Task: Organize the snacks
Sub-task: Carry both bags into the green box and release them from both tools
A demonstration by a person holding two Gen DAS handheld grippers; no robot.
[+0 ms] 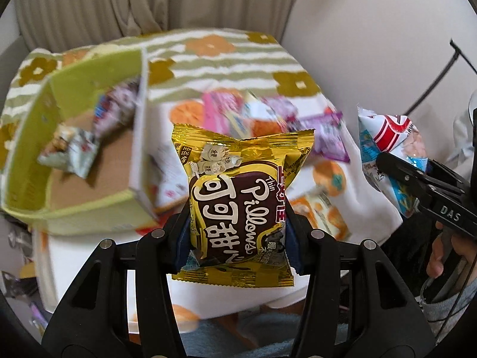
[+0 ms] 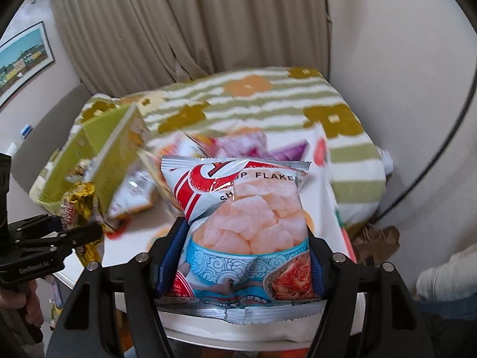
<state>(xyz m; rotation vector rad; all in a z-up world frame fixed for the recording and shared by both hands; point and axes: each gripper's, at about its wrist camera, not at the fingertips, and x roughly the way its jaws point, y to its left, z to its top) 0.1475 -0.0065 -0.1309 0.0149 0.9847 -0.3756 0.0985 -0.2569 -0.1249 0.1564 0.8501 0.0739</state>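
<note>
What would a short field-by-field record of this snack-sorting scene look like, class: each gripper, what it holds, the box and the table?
left gripper: shut on gold packet
right gripper: shut on shrimp flakes bag
both packs: lifted clear of the table
green box: open, on the table's left side, a few packets inside
table: more packets lying loose, blurred
cloth: striped, flower pattern, at the far end
curtain: beige, behind the table

Right tongs (image 2: 238,256) clamping shrimp flakes bag (image 2: 247,223), above table (image 2: 325,185)
</note>
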